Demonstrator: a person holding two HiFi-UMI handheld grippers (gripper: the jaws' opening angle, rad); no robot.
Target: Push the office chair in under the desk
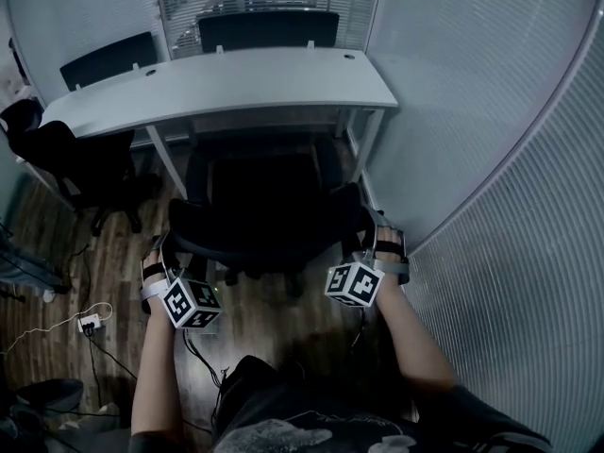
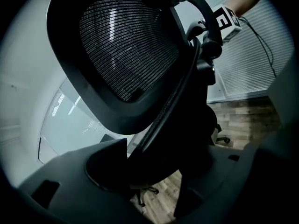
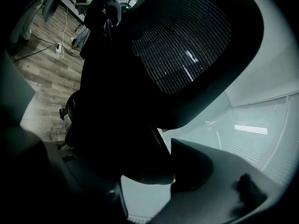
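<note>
Risk of snagging office chair (image 1: 264, 206), close before desk (image 1: 236, 88) yet not fully under, on desk leg (image 1: 374, 149) through uneven shove, left gripper (image 2: 156, 167) and right gripper (image 3: 145, 169) both clamped on backrest rim (image 2: 107, 120)

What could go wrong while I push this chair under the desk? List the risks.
1. The chair nearly fills the gap between the legs of the desk. Pushed off-centre, its side may catch a leg or the desktop edge.
2. The left claw and right claw grip only the rim of the backrest. A hard push may tilt the back or let a claw slip off.
</note>
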